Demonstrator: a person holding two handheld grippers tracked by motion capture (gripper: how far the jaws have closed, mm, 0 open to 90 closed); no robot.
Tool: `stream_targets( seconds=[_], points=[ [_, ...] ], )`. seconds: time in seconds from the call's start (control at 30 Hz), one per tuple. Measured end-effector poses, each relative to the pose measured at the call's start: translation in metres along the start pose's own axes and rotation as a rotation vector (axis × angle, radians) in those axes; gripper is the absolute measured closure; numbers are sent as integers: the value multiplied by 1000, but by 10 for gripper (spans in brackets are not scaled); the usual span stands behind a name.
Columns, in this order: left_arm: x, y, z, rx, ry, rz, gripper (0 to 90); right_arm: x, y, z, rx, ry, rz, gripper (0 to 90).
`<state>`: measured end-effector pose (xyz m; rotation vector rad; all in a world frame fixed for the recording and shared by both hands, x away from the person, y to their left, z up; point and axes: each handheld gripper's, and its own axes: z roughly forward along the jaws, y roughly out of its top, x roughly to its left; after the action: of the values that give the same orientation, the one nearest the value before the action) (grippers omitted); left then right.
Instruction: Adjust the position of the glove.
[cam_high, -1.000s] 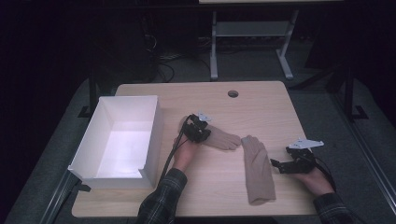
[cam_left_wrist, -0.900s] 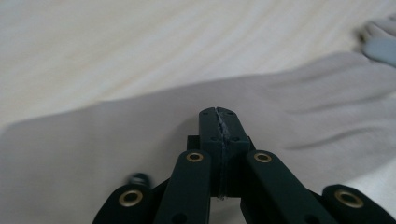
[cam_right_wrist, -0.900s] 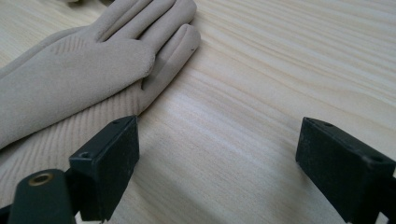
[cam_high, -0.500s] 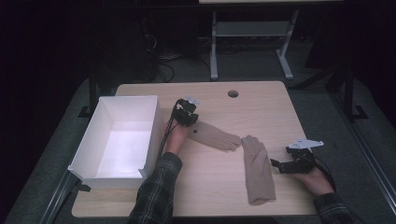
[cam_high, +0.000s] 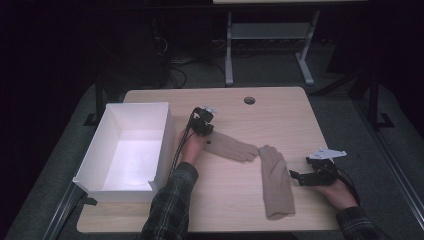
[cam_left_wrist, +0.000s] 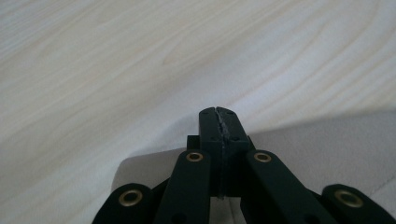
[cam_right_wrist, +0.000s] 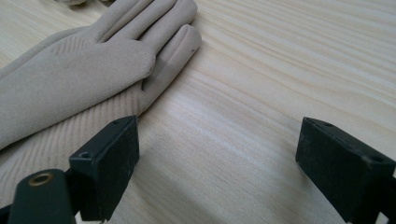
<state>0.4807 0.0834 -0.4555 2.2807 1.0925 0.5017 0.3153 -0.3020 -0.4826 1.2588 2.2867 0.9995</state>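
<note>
Left gripper: it is at the cuff end of the left glove, near the middle of the worktop, just beside the white box. In the left gripper view its fingers are pressed together, and beige fabric lies under and around them. If a fold of the glove is caught between the tips, I cannot tell.

Right gripper: it rests low over the worktop at the right side, just beside the right glove. Its fingers are spread wide and nothing is between them, only bare wood.

Left glove: beige, it lies flat on the worktop in a slant, with the cuff at the left gripper and the fingertips toward the right glove.

Right glove: beige, it lies flat and points away from the person, with its fingertips close to the tips of the left glove. In the right gripper view its ribbed cuff is next to the gripper's left finger.

White box: open on top, it stands on the left part of the worktop.
</note>
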Motion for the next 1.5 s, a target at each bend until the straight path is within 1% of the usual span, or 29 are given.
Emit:
stream_targets(
  seconds=[0.07,0.13,0.17,0.2,0.23,0.27,0.37,0.4,0.47,0.53,0.57,0.6,0.63,0.67,0.7,0.8,0.83,0.9,0.93,0.97,1.0,1.03,1.07,1.13,1.23,1.27,1.3,1.43,1.5],
  points=[
    [-2,-4,-3,1,3,1,897,0,0,0,0,0,0,127],
    [-6,-12,-10,2,10,-19,897,0,0,0,0,0,0,127],
    [-8,-14,-12,5,12,-21,897,0,0,0,0,0,0,127],
    [-8,-14,-12,5,12,-21,897,0,0,0,0,0,0,127],
    [-12,-19,-18,14,19,-16,897,0,0,0,0,0,0,127],
    [-12,-19,-18,14,19,-16,897,0,0,0,0,0,0,127],
    [-19,-28,-27,22,24,-5,898,0,0,0,0,0,0,127],
    [-23,-34,-33,29,18,-2,898,0,0,0,0,0,0,127],
    [-25,-38,-36,27,13,-4,897,0,0,0,0,0,0,127],
    [-29,-45,-43,28,0,-7,897,0,0,0,0,0,0,127],
    [-33,-52,-50,24,-16,6,897,0,0,0,0,0,0,127],
    [-36,-56,-53,19,-26,4,897,0,0,0,0,0,0,127],
    [-36,-56,-53,19,-26,4,896,0,0,0,0,0,0,127],
    [-38,-59,-56,15,-38,4,896,0,0,0,-1,1,-1,127],
    [-43,-66,-61,10,-59,1,897,0,0,0,0,1,-2,127],
    [-50,-74,-70,13,-87,6,896,0,0,0,0,1,-2,127],
    [-50,-74,-70,13,-87,6,896,0,0,0,0,2,-1,127],
    [-59,-81,-77,15,-105,27,895,0,0,0,0,2,-2,127],
    [-59,-81,-77,15,-105,27,895,0,0,0,0,2,-2,127],
    [-65,-85,-81,13,-124,43,895,0,0,0,0,2,-2,127],
    [-69,-87,-84,12,-132,54,895,0,0,0,0,2,-2,127],
    [-69,-87,-84,12,-132,54,895,0,0,0,0,1,-2,127],
    [-71,-89,-86,14,-139,64,895,0,0,0,0,1,-2,127],
    [-76,-94,-91,8,-160,76,896,0,0,0,0,1,-2,127],
    [-82,-104,-98,15,-183,101,896,0,0,0,0,2,-3,127],
    [-86,-111,-103,22,-195,106,895,0,0,0,1,1,-3,127],
    [-87,-114,-105,23,-199,119,896,0,0,0,0,1,-2,127],
    [-90,-120,-111,12,-216,109,895,0,0,0,0,2,-3,127],
    [-88,-117,-113,-9,-229,111,876,0,0,0,0,2,-3,127]
  ],
)
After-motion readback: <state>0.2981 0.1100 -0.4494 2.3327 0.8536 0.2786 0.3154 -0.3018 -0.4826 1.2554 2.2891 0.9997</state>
